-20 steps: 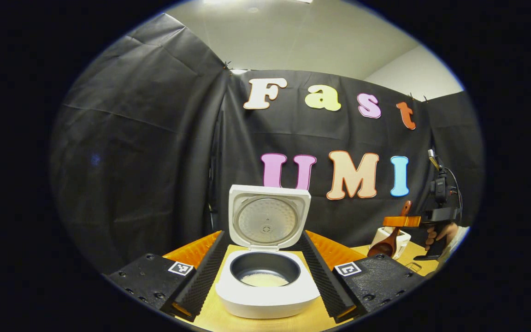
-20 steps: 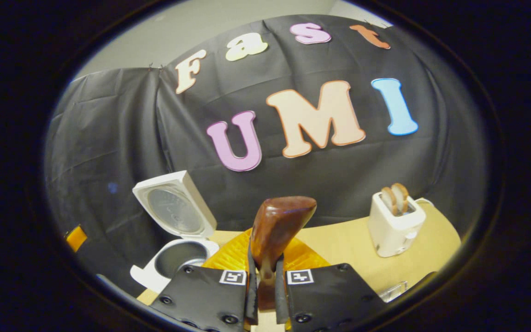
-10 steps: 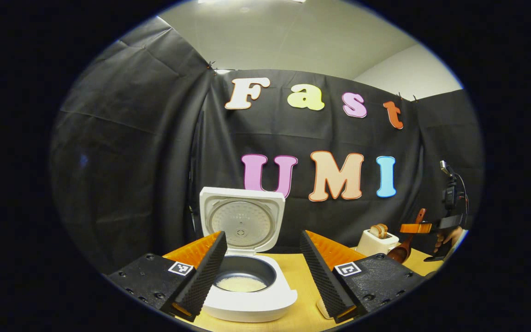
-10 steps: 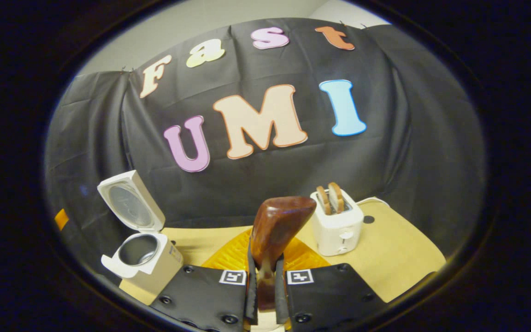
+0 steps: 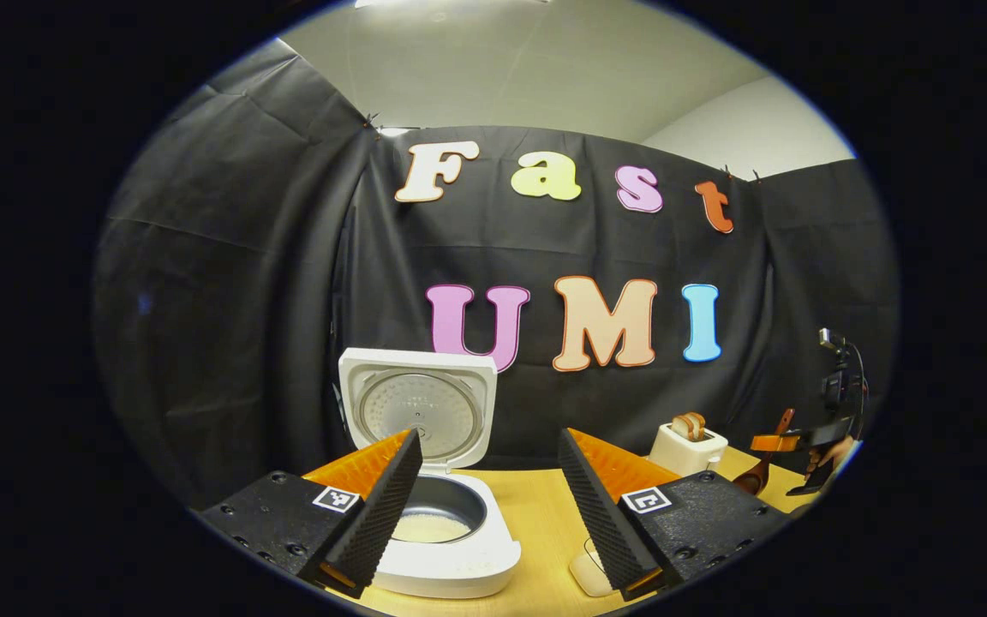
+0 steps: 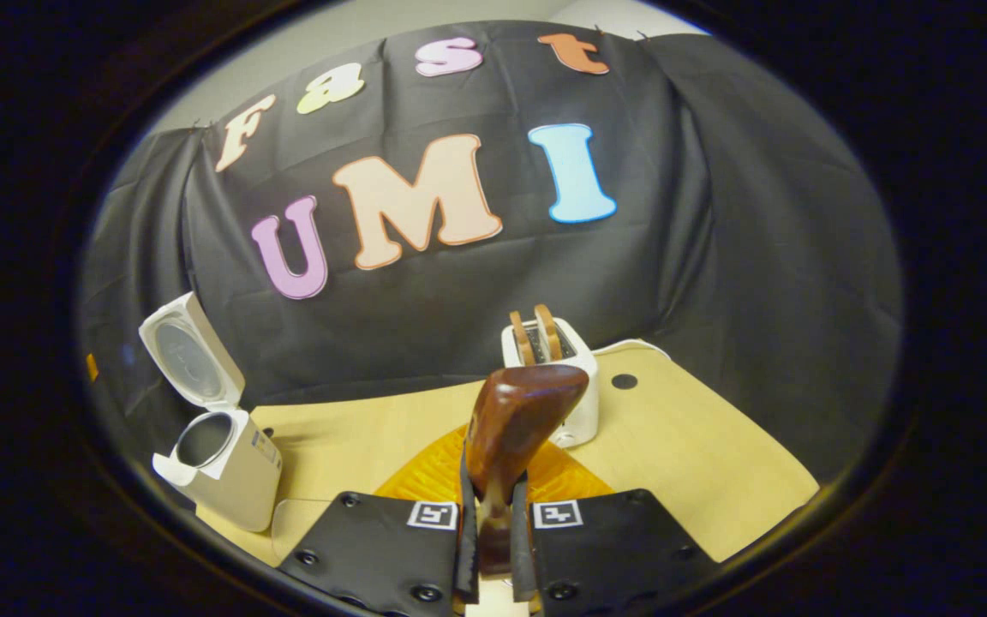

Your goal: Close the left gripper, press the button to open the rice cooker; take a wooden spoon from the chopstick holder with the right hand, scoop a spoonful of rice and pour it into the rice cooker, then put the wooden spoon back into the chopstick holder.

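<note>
The white rice cooker (image 5: 459,561) stands with its lid (image 5: 416,411) up and pale rice (image 5: 427,528) in the dark pot. My left gripper (image 5: 487,514) is open in front of it, the cooker partly behind its left finger (image 5: 373,514). My right gripper (image 6: 492,493) is shut on the handle of a brown wooden spoon (image 6: 517,420), whose bowl points away over the table. The cooker (image 6: 224,467) sits far left of it. In the left gripper view the right gripper (image 5: 793,441), in a hand, holds the spoon (image 5: 761,473) bowl-down at the far right.
A white toaster (image 6: 549,381) with two bread slices stands just behind the spoon on the wooden table (image 6: 699,463), and shows as a toaster (image 5: 686,446) at the back right. A clear container (image 6: 298,518) sits beside the cooker. A small white object (image 5: 583,572) lies by my left gripper's right finger.
Both views have swung rightward, so the cooker has slid left in each. The right gripper has carried the spoon away from the cooker toward the toaster side. The left gripper stays open.
</note>
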`<action>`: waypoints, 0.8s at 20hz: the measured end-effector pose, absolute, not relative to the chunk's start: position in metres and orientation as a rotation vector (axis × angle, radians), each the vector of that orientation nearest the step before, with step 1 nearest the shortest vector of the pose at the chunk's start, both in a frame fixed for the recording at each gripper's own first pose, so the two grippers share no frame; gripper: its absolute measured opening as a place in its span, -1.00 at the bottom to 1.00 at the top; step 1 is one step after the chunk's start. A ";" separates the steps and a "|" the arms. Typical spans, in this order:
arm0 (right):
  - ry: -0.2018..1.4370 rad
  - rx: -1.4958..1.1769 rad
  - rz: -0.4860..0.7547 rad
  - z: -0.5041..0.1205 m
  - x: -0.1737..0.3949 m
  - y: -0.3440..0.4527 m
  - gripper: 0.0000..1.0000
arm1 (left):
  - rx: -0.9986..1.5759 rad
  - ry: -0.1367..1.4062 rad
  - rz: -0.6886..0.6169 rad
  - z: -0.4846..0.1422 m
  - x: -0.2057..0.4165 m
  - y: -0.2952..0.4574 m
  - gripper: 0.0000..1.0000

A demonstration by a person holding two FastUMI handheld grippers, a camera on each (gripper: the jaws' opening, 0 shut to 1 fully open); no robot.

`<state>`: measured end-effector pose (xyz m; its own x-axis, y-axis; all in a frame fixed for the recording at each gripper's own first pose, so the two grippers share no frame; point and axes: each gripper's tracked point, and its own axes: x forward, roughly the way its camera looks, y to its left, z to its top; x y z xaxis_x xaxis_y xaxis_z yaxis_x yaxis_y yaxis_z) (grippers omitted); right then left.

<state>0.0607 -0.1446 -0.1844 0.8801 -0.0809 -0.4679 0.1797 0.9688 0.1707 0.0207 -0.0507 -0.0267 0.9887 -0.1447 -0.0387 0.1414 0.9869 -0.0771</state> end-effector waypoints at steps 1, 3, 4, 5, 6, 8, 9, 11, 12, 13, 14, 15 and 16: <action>0.480 0.215 -0.145 -0.189 0.062 -0.148 -0.67 | -0.068 0.049 -0.148 -0.026 0.020 -0.053 0.90; 0.493 0.205 -0.157 -0.201 0.061 -0.154 -0.67 | -0.049 0.050 -0.149 -0.024 0.021 -0.056 0.89; 0.500 0.200 -0.162 -0.217 0.057 -0.155 -0.67 | -0.040 0.048 -0.150 -0.022 0.021 -0.057 0.89; 0.509 0.199 -0.166 -0.224 0.055 -0.157 -0.67 | -0.034 0.045 -0.151 -0.020 0.022 -0.058 0.89; 0.517 0.202 -0.164 -0.231 0.054 -0.158 -0.67 | -0.029 0.044 -0.153 -0.019 0.021 -0.059 0.86; 0.537 0.214 -0.167 -0.245 0.053 -0.159 -0.61 | -0.022 0.044 -0.151 -0.018 0.021 -0.060 0.84; 0.549 0.223 -0.171 -0.253 0.050 -0.159 -0.61 | -0.021 0.046 -0.149 -0.017 0.021 -0.060 0.84; 0.572 0.247 -0.176 -0.266 0.049 -0.158 -0.61 | -0.020 0.049 -0.147 -0.018 0.020 -0.059 0.89; 0.586 0.266 -0.178 -0.271 0.048 -0.158 -0.61 | -0.019 0.051 -0.145 -0.018 0.020 -0.059 0.89; 0.596 0.284 -0.180 -0.277 0.048 -0.158 -0.63 | -0.016 0.052 -0.144 -0.017 0.019 -0.059 0.89; 0.609 0.297 -0.185 -0.283 0.047 -0.159 -0.65 | -0.013 0.051 -0.142 -0.017 0.020 -0.058 0.89; 0.615 0.307 -0.191 -0.287 0.046 -0.160 -0.65 | -0.010 0.051 -0.140 -0.016 0.021 -0.057 0.89; 0.625 0.312 -0.193 -0.291 0.045 -0.160 -0.64 | -0.008 0.050 -0.139 -0.016 0.020 -0.057 0.84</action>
